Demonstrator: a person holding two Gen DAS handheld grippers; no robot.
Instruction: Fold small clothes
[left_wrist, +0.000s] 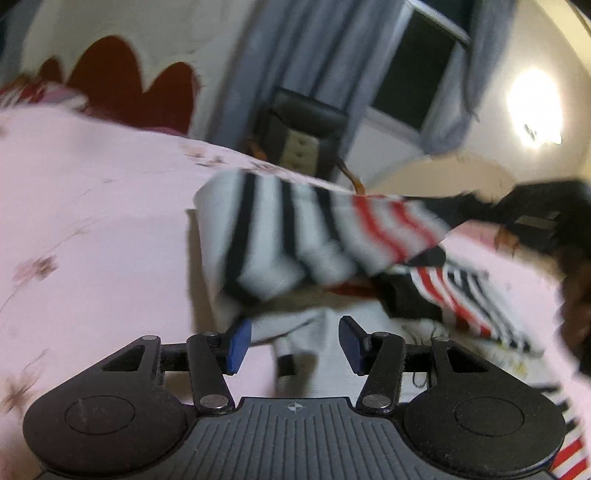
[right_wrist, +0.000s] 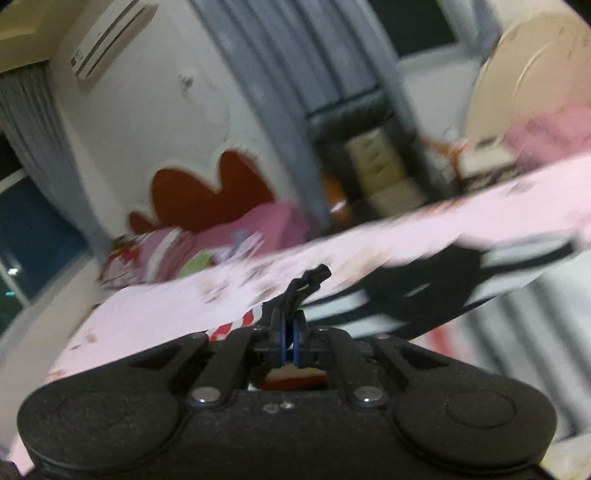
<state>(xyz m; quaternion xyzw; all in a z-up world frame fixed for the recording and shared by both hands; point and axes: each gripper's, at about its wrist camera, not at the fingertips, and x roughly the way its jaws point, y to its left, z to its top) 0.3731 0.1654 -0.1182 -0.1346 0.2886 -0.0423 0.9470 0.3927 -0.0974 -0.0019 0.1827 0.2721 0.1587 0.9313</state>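
A small white garment with black and red stripes (left_wrist: 295, 240) hangs partly lifted above the pink floral bed sheet (left_wrist: 92, 221). My left gripper (left_wrist: 294, 343) is open just below its hanging lower edge, holding nothing. My right gripper (right_wrist: 290, 341) is shut on a dark edge of the same striped garment (right_wrist: 424, 288), which sticks up between the pads and trails off to the right, blurred. In the left wrist view the right gripper (left_wrist: 535, 221) shows as a dark shape lifting the garment's red-striped end.
A black chair (left_wrist: 303, 129) stands beyond the bed by grey curtains (left_wrist: 295, 55) and a window. A red scalloped headboard (left_wrist: 136, 85) and pink pillows (right_wrist: 221, 243) lie at the bed's head. A ceiling lamp (left_wrist: 535, 107) glares.
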